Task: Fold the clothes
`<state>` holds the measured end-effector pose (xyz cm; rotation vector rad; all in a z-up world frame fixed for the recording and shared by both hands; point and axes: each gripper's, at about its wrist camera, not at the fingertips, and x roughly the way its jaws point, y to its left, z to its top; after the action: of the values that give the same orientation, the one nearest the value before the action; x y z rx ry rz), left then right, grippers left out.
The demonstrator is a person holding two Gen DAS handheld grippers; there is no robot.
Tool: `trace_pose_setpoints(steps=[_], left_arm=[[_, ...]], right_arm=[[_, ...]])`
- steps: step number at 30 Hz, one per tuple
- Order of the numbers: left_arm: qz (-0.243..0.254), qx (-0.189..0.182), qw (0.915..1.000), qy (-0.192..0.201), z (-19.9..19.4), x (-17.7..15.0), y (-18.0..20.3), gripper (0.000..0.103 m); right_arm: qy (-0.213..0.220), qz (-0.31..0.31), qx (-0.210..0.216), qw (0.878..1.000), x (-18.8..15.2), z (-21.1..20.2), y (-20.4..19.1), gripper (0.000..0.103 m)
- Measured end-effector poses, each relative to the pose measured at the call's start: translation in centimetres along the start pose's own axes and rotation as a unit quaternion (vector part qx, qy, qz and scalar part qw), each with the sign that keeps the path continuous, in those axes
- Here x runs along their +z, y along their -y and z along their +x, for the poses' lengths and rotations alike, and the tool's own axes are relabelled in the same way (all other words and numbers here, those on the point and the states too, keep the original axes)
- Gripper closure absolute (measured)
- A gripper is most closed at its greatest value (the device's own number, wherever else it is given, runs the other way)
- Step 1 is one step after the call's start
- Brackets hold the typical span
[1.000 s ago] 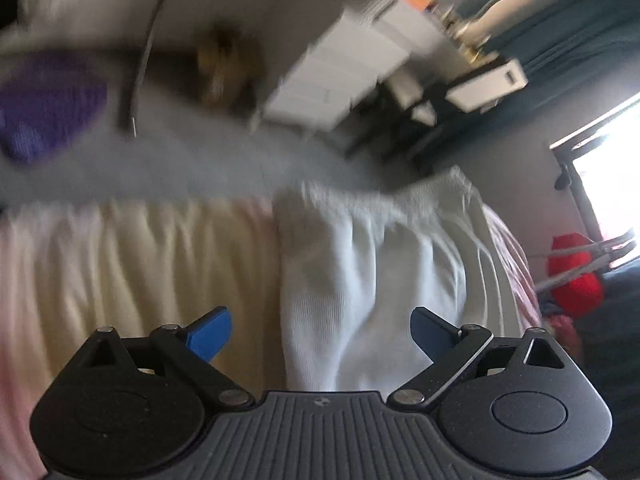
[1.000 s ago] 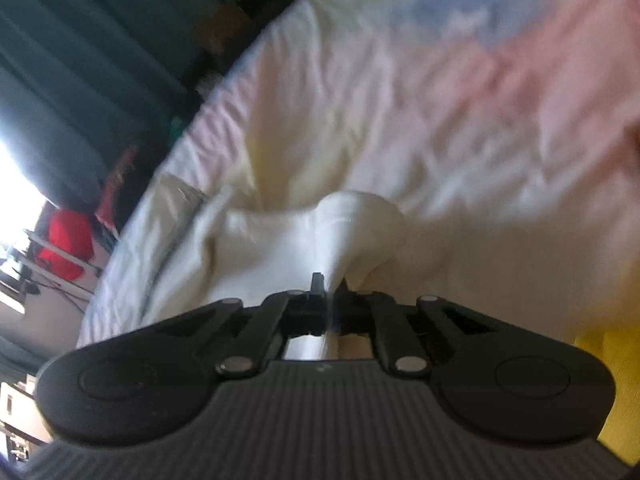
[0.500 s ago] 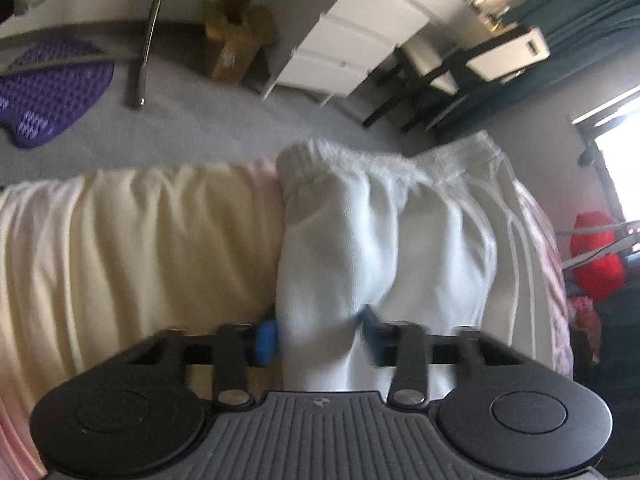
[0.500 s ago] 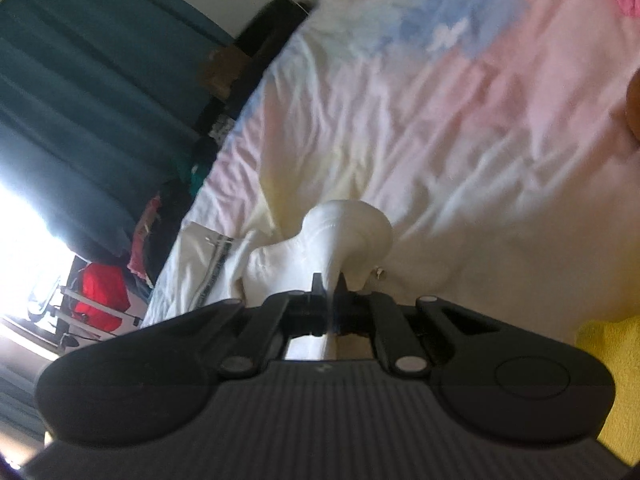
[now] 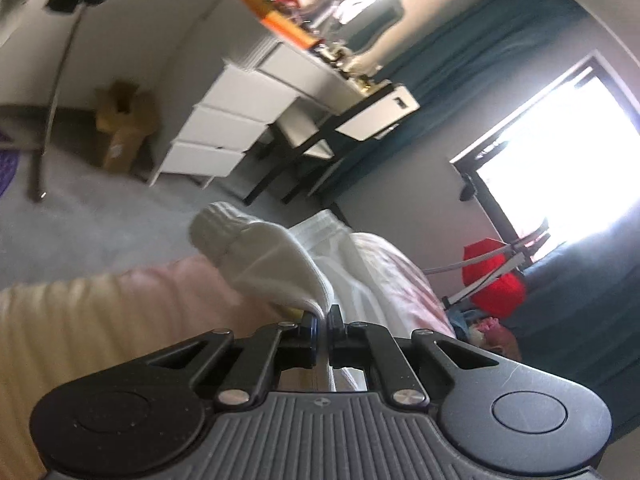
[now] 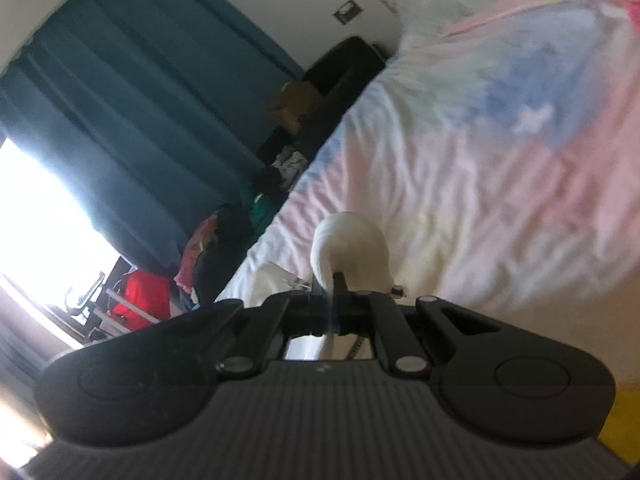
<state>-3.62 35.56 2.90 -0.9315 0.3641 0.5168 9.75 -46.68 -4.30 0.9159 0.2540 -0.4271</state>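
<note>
White sweatpants (image 5: 276, 264) with an elastic waistband are lifted off the pastel bedspread (image 5: 80, 312). My left gripper (image 5: 322, 320) is shut on a fold of that white fabric, which rises in a hump ahead of the fingers. In the right wrist view, my right gripper (image 6: 334, 300) is shut on another part of the white sweatpants (image 6: 352, 248), bunched into a rounded lump above the jaws. More of the garment (image 6: 272, 280) lies flat on the bed (image 6: 480, 184) to the left.
A white drawer unit (image 5: 224, 128) and desk stand beyond the bed, with a cardboard box (image 5: 120, 128) on the grey carpet. Teal curtains (image 6: 120, 112) frame a bright window. A red item (image 5: 496, 280) and clothes pile (image 6: 216, 240) lie on the floor beside the bed.
My left gripper went from open above the sweatpants to shut on the fabric, then lifted it. My right gripper stayed shut and raised its part of the garment higher.
</note>
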Motion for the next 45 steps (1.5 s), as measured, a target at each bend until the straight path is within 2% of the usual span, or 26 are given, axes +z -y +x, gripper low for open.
trace_pose_setpoints(steps=[5, 9, 11, 15, 18, 21, 25, 27, 28, 30, 32, 33, 35, 40, 43, 45], left_arm=[[0.042, 0.015, 0.9989, 0.010, 6.3, 1.8, 6.0, 0.097], [0.094, 0.033, 0.9947, 0.023, 13.9, 1.5, 10.4, 0.096], [0.105, 0.054, 0.9928, 0.021, 18.5, 1.0, 12.3, 0.096], [0.151, 0.095, 0.9837, 0.021, 27.4, -0.8, 15.4, 0.096], [0.191, 0.149, 0.9702, -0.003, 33.9, -2.6, 16.8, 0.092], [0.210, 0.142, 0.9672, -0.003, 33.9, -2.9, 16.6, 0.083], [0.236, 0.131, 0.9629, -0.002, 33.6, -3.3, 16.3, 0.073], [0.249, 0.125, 0.9605, -0.002, 33.5, -3.5, 16.1, 0.061], [0.255, 0.122, 0.9592, -0.002, 33.5, -3.6, 16.0, 0.057], [0.268, 0.117, 0.9564, -0.001, 33.4, -3.8, 15.8, 0.047], [0.280, 0.111, 0.9535, -0.001, 33.3, -4.0, 15.6, 0.042], [0.286, 0.108, 0.9520, -0.001, 33.2, -4.1, 15.6, 0.039], [0.270, 0.104, 0.9573, -0.012, 31.1, -4.5, 14.3, 0.033], [0.225, 0.092, 0.9692, -0.041, 25.6, -5.4, 10.9, 0.026], [0.198, 0.085, 0.9749, -0.058, 22.3, -5.9, 8.9, 0.023], [0.167, 0.090, 0.9790, -0.073, 20.8, -6.0, 7.2, 0.021]], right_arm=[[0.003, -0.032, -0.008, 0.999, 1.2, 5.8, -6.0, 0.097], [0.025, -0.110, -0.038, 0.993, 0.9, 12.9, -11.2, 0.097], [0.026, -0.139, -0.055, 0.988, 0.0, 17.1, -13.1, 0.097], [0.011, -0.173, -0.088, 0.981, -2.7, 26.1, -15.4, 0.097], [-0.009, -0.191, -0.119, 0.974, -4.7, 31.7, -15.9, 0.097], [-0.024, -0.205, -0.129, 0.970, -6.0, 35.5, -15.6, 0.097], [-0.059, -0.242, -0.133, 0.959, -7.5, 37.7, -15.1, 0.095], [-0.073, -0.239, -0.122, 0.961, -7.2, 37.7, -14.8, 0.091], [-0.077, -0.236, -0.114, 0.962, -6.9, 37.4, -14.7, 0.086], [-0.085, -0.219, -0.090, 0.968, -6.2, 36.1, -14.4, 0.069], [-0.091, -0.183, -0.065, 0.977, -5.5, 34.0, -14.0, 0.046], [-0.096, -0.169, -0.051, 0.980, -5.3, 32.8, -13.7, 0.042], [-0.104, -0.150, -0.029, 0.983, -5.0, 30.1, -13.3, 0.041], [-0.136, -0.103, 0.005, 0.985, -4.7, 23.5, -10.5, 0.040], [-0.159, -0.033, 0.030, 0.986, -4.7, 20.2, -7.2, 0.040], [-0.173, 0.042, 0.048, 0.983, -4.9, 18.5, -4.3, 0.040]])
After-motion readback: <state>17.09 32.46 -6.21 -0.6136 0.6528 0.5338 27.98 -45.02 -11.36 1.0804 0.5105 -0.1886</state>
